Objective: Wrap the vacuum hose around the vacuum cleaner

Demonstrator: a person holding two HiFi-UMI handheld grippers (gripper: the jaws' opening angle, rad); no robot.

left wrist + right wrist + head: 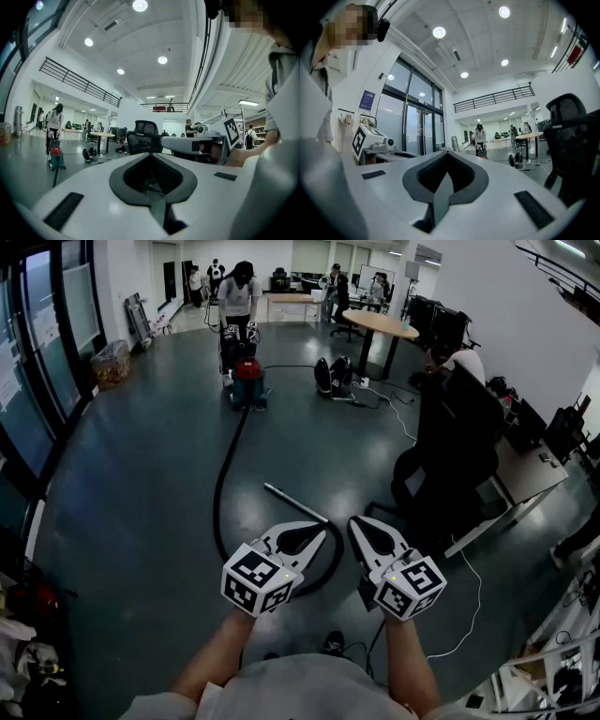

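We see one vacuum (248, 381) far out on the floor (141, 484), one person (239, 296) right behind it. One black hose (222, 484) runs from it toward us and curls below our grippers, and its tube (293, 502) lies just ahead of them. We hold two grippers side by side, about level. The left gripper (322, 524) and the right gripper (354, 522) are both clenched, with nothing between the jaws.
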